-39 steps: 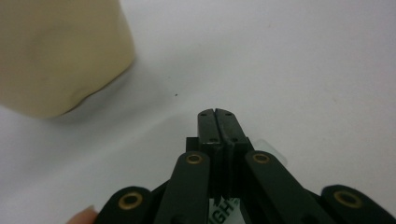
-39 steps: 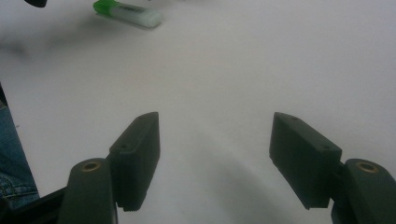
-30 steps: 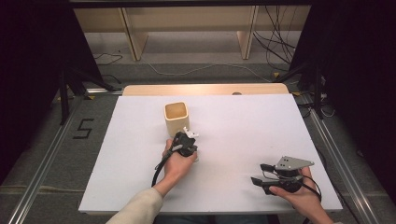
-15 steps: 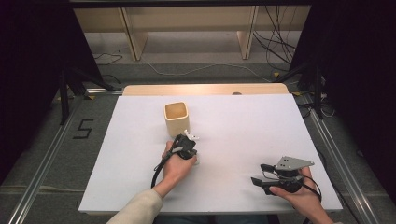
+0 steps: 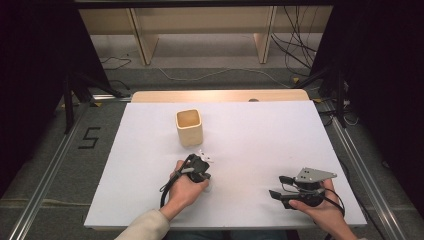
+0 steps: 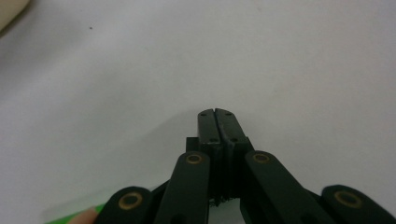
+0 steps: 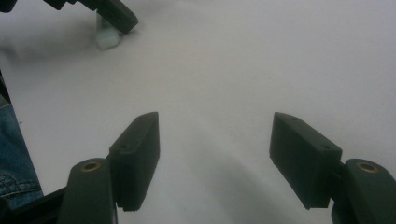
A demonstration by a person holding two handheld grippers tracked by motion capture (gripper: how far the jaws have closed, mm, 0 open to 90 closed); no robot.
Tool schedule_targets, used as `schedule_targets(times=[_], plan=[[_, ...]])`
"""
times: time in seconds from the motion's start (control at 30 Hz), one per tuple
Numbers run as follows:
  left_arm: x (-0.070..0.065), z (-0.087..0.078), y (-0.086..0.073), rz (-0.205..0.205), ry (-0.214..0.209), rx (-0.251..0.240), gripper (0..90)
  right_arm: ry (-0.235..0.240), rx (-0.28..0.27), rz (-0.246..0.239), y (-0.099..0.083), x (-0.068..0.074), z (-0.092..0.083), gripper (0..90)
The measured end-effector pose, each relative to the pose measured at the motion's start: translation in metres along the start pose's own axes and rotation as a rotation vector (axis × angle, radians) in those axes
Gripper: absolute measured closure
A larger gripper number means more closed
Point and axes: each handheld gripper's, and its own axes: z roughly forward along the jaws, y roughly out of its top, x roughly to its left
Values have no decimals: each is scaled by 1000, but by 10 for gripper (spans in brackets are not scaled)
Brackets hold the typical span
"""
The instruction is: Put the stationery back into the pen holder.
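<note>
Two claws work over the white counter [image 5: 250, 150] in the high view: left claw [image 5: 199, 170] near the beige cup [image 5: 189, 127], right claw [image 5: 282, 187] well apart. Left gripper view: left claw [image 6: 217, 128] pressed together, empty. Right gripper view: right claw [image 7: 215, 154] spread wide, empty. A floor mark [image 5: 89, 137] reads "5".
</note>
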Motion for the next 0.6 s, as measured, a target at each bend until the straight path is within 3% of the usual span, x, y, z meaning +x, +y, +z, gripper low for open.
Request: schedule_targets(times=[0.23,0.6], plan=[[-8,-10,-11,32,-35,39,898,1,0,-1,0,0,0,340],[-5,-24,-29,34,-68,94,899,2,-3,-3,0,0,0,339]])
